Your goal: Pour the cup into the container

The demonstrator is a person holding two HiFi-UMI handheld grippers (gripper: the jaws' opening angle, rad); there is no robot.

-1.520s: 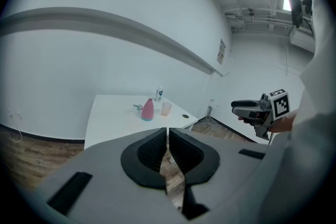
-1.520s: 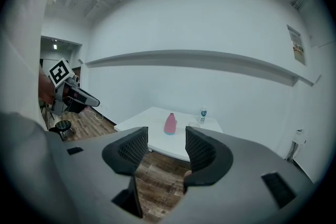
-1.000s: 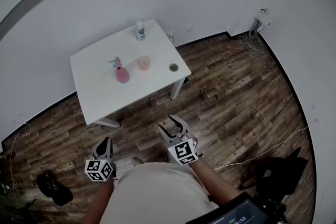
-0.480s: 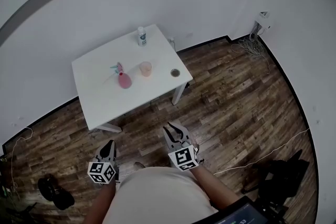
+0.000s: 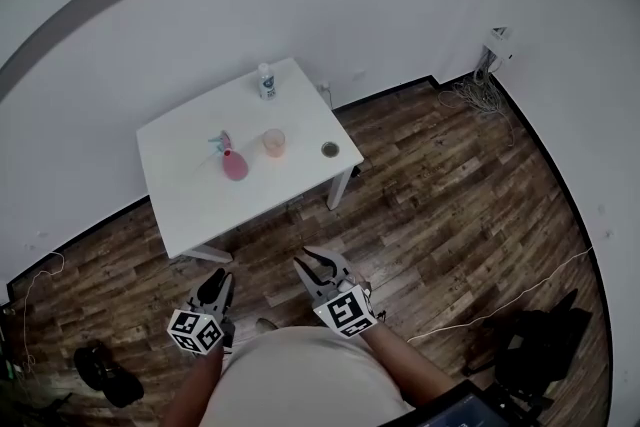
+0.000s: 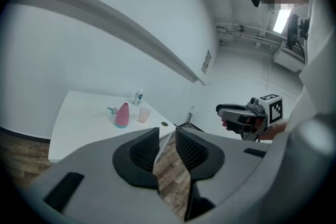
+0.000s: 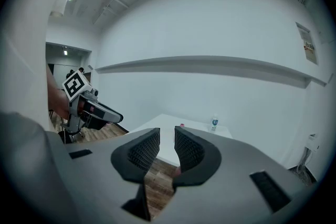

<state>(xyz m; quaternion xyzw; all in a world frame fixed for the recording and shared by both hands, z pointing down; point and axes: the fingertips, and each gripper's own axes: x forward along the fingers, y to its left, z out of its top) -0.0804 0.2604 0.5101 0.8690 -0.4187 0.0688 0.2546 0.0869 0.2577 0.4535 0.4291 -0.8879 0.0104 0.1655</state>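
Right hand-held gripper [image 5: 318, 263] empty; cup [image 5: 274, 143] translucent peach, upright on table [image 5: 200, 200].

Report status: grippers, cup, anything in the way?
Left hand-held gripper just opening, empty; right hand-held gripper open, empty. Cup untouched on table. Nothing blocks the approach.

The person stood with both forearms held low in front of the torso, a tool in each hand. The grey two-jaw left gripper [image 5: 215, 281], with a black-and-white marker cube [image 5: 194, 330] at its rear, pointed forward and slightly downward. Its jaws had just been opening and stood narrowly apart, the ribbed black pads [image 6: 144, 148] facing each other with nothing between them. The matching right gripper [image 5: 312, 262], near it and a little further forward, carried its own marker cube [image 5: 348, 310] and tilted the same way. Its jaws also showed a slim, empty gap. The bare right forearm [image 5: 405, 355] angled inward, and the left forearm [image 5: 190, 385] ran almost straight ahead.
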